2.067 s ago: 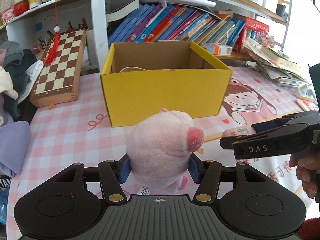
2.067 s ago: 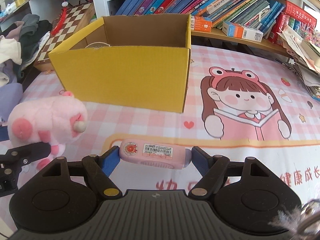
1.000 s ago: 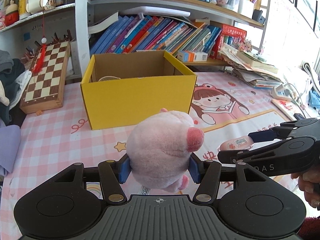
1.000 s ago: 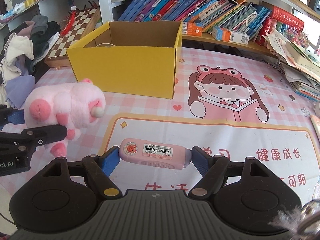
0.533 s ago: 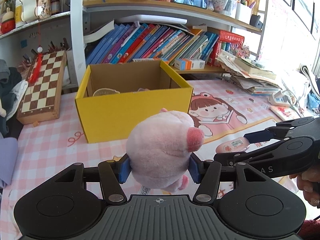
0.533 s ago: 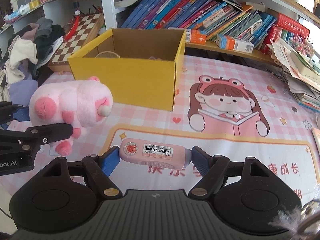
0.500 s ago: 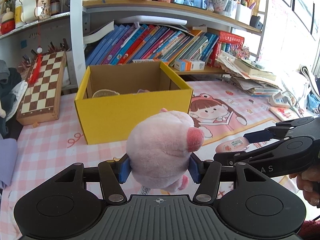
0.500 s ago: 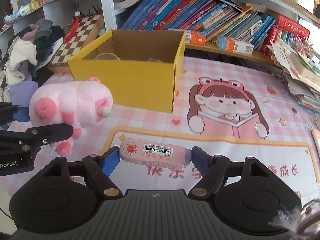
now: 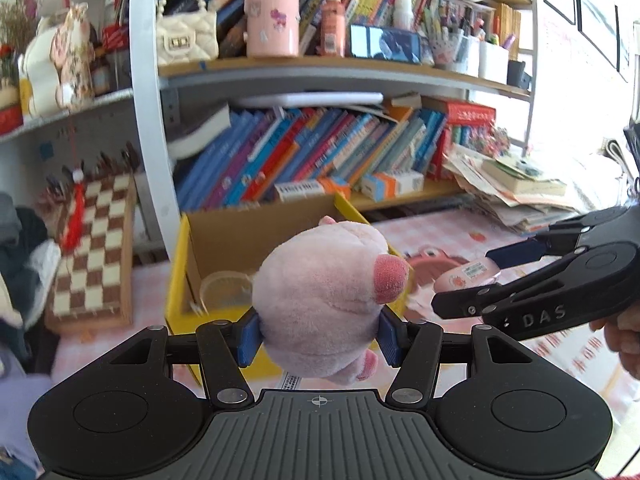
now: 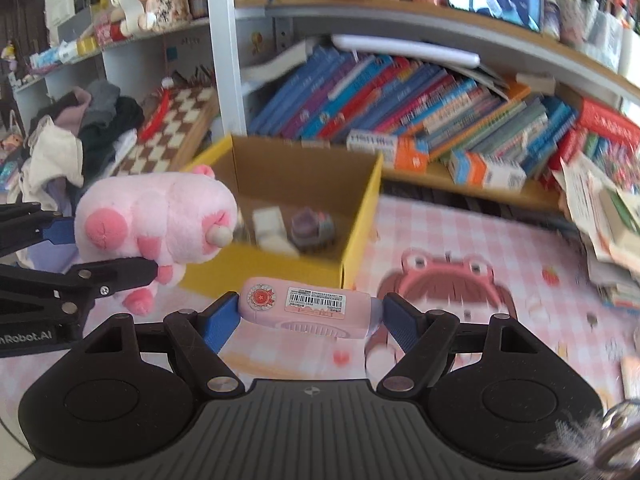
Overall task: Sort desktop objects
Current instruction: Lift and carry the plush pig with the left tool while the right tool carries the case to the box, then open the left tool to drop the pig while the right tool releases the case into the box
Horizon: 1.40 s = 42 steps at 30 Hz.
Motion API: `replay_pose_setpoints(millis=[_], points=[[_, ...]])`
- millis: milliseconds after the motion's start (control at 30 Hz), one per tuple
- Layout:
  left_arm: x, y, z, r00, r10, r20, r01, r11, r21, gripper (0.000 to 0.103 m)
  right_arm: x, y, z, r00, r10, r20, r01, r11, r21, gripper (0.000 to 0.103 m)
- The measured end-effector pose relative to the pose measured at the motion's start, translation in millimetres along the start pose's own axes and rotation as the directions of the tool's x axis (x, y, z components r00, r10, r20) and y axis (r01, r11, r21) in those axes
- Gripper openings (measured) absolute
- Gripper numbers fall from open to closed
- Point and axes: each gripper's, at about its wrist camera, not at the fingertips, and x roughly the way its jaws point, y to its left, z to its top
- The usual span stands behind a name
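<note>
Fingers of the left gripper [image 9: 318,338] pinch the pink plush pig [image 9: 324,300] and the right gripper [image 10: 310,316] clamps the pink stamp case [image 10: 308,307] endwise, both aloft facing the yellow box [image 10: 362,216] at 12 o'clock, likely for dropping in.

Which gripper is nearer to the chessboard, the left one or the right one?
Left. The left gripper, holding the pink plush pig, is on the chessboard's side of the yellow box; the right gripper is farther right.

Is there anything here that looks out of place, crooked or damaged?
Nothing looks damaged or spilled. The paper stack at the shelf's right end is loose and slumping. The chessboard leans tilted against the shelf. Both held items sit secure.
</note>
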Motion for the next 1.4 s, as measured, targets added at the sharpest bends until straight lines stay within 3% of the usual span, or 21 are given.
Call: replay_pose_setpoints(millis=[267, 500, 967, 1067, 1200, 1300, 1400], points=[[37, 17, 29, 0.996, 0.082, 0.017, -0.083, 0.996, 0.045, 0.057, 30, -7, 66, 0.997, 0.034, 0.076, -0.030, 0.998, -0.062, 0.076], [76, 17, 37, 0.992, 0.123, -0.018, -0.122, 0.990, 0.075, 0.057, 72, -2, 102, 0.994, 0.080, 0.077, -0.074, 0.994, -0.075, 0.076], [131, 1, 16, 0.983, 0.074, -0.165, -0.058, 0.993, 0.102, 0.057, 172, 30, 126, 0.985, 0.151, -0.084, -0.161, 0.978, -0.129, 0.076], [138, 6, 14, 0.980, 0.070, -0.186, -0.058, 0.996, 0.069, 0.058, 193, 35, 123, 0.979, 0.155, -0.129, -0.172, 0.975, -0.139, 0.076], [140, 15, 12, 0.979, 0.062, -0.195, -0.054, 0.997, 0.047, 0.068, 217, 35, 117, 0.970, 0.152, -0.188, -0.179, 0.975, -0.134, 0.076], [138, 20, 8, 0.979, 0.070, -0.191, -0.063, 0.997, 0.044, 0.081, 234, 31, 115, 0.962, 0.152, -0.227, -0.183, 0.975, -0.123, 0.076], [137, 25, 5, 0.978, 0.065, -0.196, -0.063, 0.998, 0.018, 0.084, 248, 26, 114, 0.949, 0.159, -0.271, -0.192, 0.977, -0.097, 0.076]])
